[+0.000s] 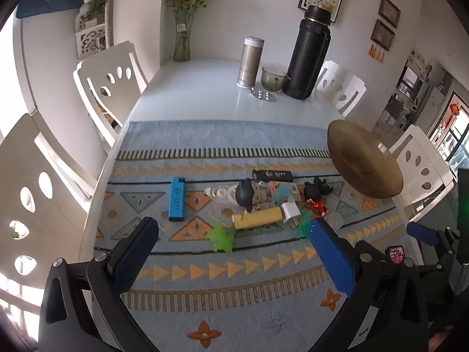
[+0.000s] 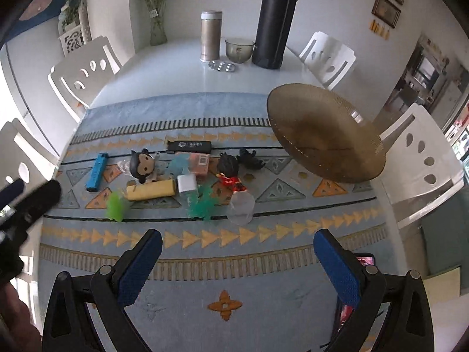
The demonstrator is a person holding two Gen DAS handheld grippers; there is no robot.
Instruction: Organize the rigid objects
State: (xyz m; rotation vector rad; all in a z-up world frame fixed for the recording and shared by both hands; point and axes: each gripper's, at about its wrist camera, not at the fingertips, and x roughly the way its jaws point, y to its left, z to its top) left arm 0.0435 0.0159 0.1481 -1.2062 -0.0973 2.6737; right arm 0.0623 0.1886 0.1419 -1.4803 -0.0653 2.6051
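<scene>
White chairs (image 1: 111, 79) ringed the long bench (image 1: 205, 94), whose near half lay under a patterned blue mat (image 2: 205, 264), presumably to mark the working patch. At its right edge waited a wide amber dish (image 2: 322, 135), empty, likely meant to receive the clutter. That clutter sat mid-mat in a loose huddle: yellow block (image 2: 151, 190), blue lighter (image 2: 96, 171), black-haired figurine (image 2: 142, 165), white charger (image 2: 187, 183). Both tools, left tool (image 1: 234, 240) and right tool (image 2: 237, 252), hung short of the pile, jaws spread wide, holding nothing.
</scene>
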